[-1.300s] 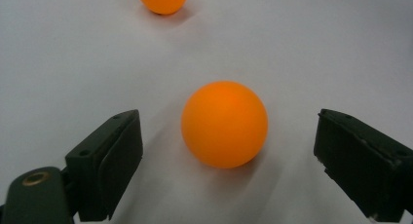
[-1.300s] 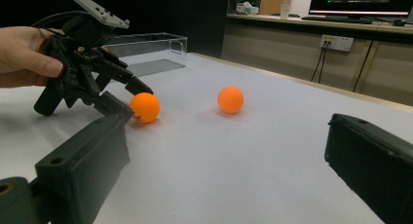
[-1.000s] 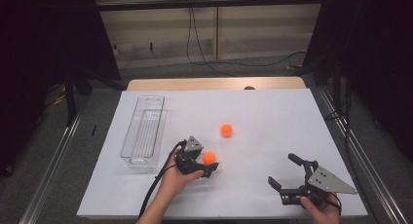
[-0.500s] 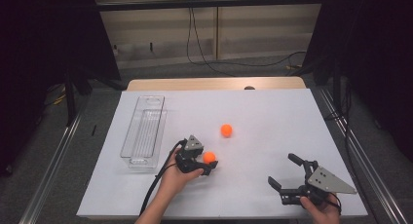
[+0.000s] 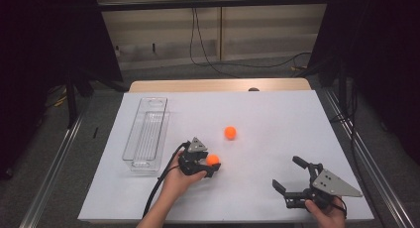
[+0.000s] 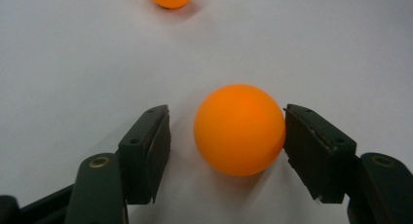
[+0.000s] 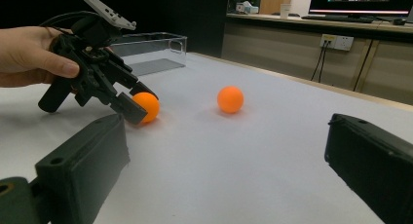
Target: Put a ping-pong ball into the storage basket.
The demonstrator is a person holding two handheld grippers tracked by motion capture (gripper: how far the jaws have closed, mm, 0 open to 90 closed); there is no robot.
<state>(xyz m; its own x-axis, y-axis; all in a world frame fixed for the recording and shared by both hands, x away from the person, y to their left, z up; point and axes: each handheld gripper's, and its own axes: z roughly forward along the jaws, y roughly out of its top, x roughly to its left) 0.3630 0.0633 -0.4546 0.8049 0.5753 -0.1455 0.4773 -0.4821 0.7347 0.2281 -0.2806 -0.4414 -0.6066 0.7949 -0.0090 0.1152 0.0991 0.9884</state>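
The near orange ball (image 6: 239,130) sits on the white desk (image 5: 277,114) a little left of the middle, closer to the near edge than the far one, between the fingers (image 6: 146,151) of the left gripper (image 5: 205,164). Those fingers have just been closing around it: in the left gripper view one finger touches the ball's side, while the other stands just off it with a sliver of desk showing between, so the ball is bracketed but not yet clamped. It looks like a light, hollow, smooth-skinned ball, stiff enough to take a gentle squeeze yet ready to roll or squirt out if pinched off centre; my judgement is that the hold should fall across its widest line, level with its middle, with both pads meeting it squarely and only mild pressure.

A second orange ball (image 5: 230,133) lies farther toward the far edge, well apart from the first. A clear plastic tray (image 5: 146,134) stands along the left edge, lengthwise, with nothing that I can see in it.

The right gripper (image 5: 289,176) rests near the near right corner, its fingers spread wide on nothing, pointing across the desk toward the balls
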